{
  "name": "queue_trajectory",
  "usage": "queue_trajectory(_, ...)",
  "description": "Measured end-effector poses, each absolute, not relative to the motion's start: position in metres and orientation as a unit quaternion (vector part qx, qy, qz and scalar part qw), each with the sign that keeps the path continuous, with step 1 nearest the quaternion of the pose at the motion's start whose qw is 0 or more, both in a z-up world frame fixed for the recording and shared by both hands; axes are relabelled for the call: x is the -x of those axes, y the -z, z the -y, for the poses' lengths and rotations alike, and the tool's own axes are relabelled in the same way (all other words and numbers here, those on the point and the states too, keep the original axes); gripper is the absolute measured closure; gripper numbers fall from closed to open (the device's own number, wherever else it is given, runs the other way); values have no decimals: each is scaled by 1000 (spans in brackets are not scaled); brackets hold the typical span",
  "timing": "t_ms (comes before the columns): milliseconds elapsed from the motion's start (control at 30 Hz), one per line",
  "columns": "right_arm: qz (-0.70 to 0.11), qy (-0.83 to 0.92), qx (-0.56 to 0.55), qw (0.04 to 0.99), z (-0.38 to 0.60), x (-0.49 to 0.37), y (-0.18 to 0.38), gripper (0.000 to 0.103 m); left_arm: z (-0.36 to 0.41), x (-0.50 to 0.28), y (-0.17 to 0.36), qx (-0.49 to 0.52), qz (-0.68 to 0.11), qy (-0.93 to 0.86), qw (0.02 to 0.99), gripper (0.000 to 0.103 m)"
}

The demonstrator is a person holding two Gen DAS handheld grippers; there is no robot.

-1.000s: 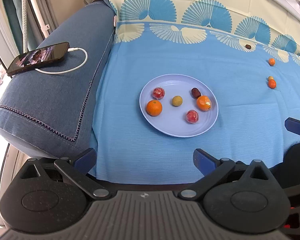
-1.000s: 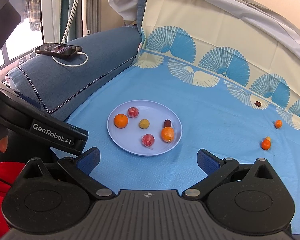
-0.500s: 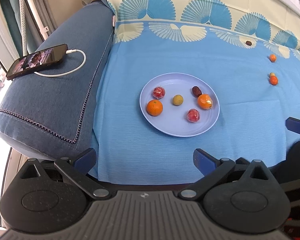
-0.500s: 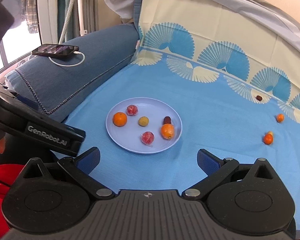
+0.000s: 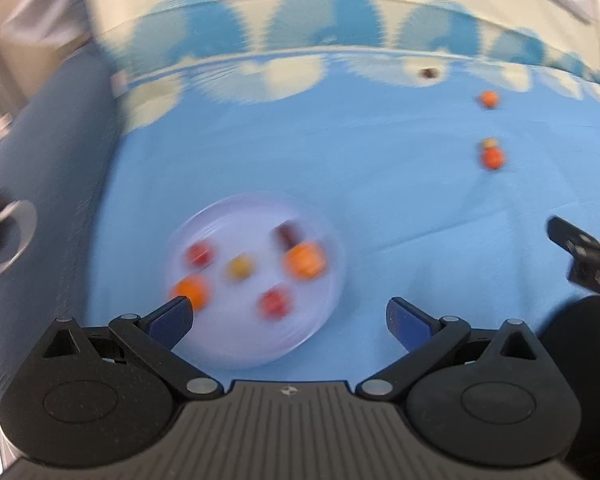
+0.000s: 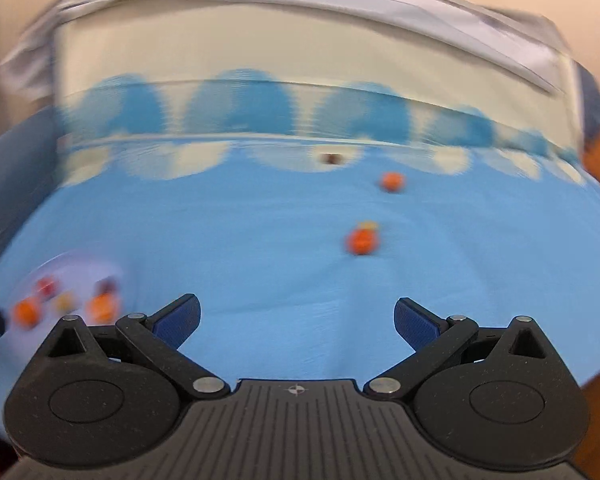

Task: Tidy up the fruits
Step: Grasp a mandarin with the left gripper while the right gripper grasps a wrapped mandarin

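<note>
Through my left wrist camera everything has smeared since half a second ago: the phone has slid out of view and the plate (image 5: 256, 280) now sits low, just ahead of my left fingers (image 5: 288, 316), which stand wide and hold nothing. On it lie two oranges, two red fruits, a yellow one and a dark date (image 5: 288, 236) whose long axis I cannot tell through the blur. My other tool shows at the right edge.

In my right wrist view the plate (image 6: 72, 272) has swung to the far left edge. My right fingers (image 6: 296, 316), wide and empty, face the blue sheet (image 6: 260, 240), where an orange fruit (image 6: 362, 241) touches a small yellow one, another orange (image 6: 392, 181) lies beyond, and a dark date (image 6: 333, 158) farther back.
</note>
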State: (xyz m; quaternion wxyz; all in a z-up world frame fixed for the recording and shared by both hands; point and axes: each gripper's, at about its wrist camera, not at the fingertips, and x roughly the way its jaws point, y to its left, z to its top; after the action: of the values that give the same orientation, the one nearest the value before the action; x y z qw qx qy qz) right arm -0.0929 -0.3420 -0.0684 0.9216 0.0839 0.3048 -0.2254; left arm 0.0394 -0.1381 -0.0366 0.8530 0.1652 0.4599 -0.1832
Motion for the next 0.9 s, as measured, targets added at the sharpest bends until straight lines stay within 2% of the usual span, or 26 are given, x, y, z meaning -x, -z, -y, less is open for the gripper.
queue_trajectory(233,-275,252,-89,924,474,43,87,1,293,-75,76,-211,-446,289,820,0)
queue_trajectory(333,-316,234,-105,914,528,1,109,1,358,-85,107,-240,-424,329,809,0)
queue_trajectory(467,-328,218,-89,915,577,-50,143,1,425,-105,151,-276,-425,356,785,0)
queue_trajectory(633,-329,202,-116,915,616,-113,171,1,466,-136,188,-280,-432,342,786,0)
queue_trajectory(767,-314,193,-127,921,624,-156,186,1,471,-159,201,-240,-453,345,786,0)
queue_trajectory(900,-357,191,-106,908,628,-191,208,1,475,-166,210,-238,-458,345,784,0)
